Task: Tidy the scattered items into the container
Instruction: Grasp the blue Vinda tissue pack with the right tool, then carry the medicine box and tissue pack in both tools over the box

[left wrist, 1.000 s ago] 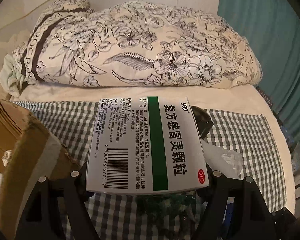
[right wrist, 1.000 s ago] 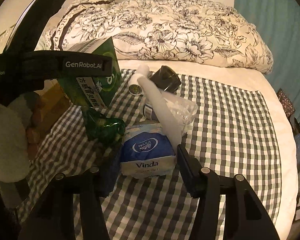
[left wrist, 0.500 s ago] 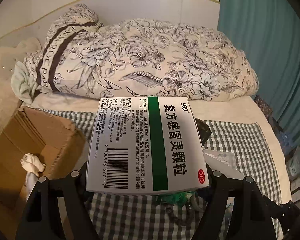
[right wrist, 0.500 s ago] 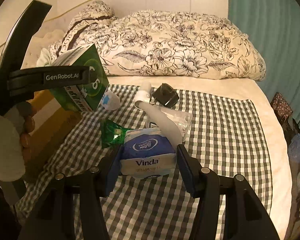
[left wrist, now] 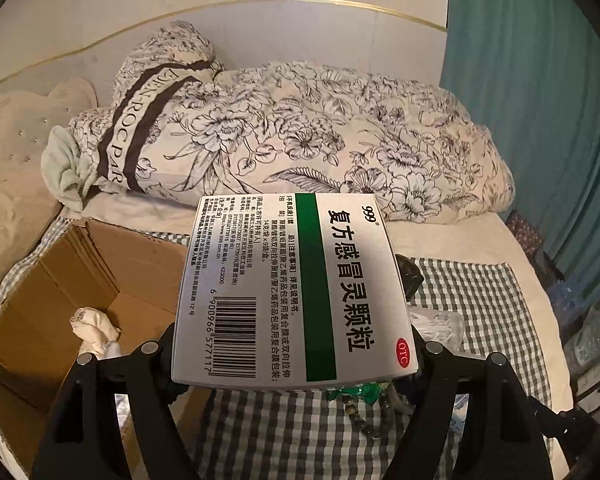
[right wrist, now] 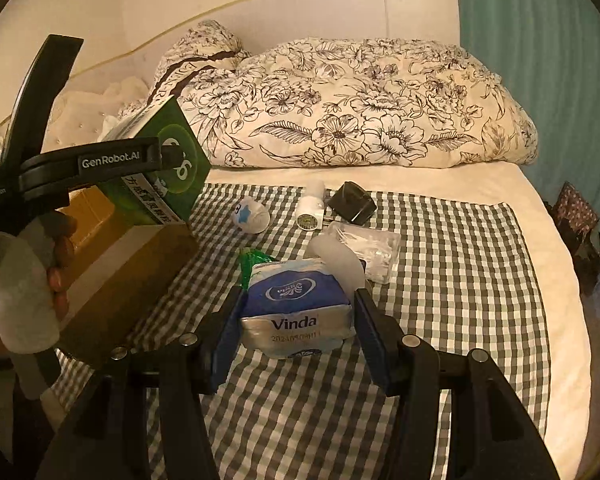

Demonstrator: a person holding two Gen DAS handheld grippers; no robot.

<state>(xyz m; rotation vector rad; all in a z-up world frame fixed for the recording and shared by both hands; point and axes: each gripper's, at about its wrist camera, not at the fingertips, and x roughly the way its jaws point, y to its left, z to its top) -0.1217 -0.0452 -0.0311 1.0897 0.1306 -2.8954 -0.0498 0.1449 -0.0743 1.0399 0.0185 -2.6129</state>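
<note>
The left gripper (left wrist: 294,354) is clamping the medicine box (left wrist: 292,292) above the bed, the right gripper (right wrist: 296,316) is squeezing the tissue pack (right wrist: 296,312), and both are needing release over the cardboard box (left wrist: 60,280) at nine o'clock.

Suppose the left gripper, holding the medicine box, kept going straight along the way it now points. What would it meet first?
Probably the floral duvet bunched at the head of the bed. The left gripper carries the medicine box ahead of its fingers, so the box would touch first. The cardboard box lies off to the left. Depth is uncertain.
</note>
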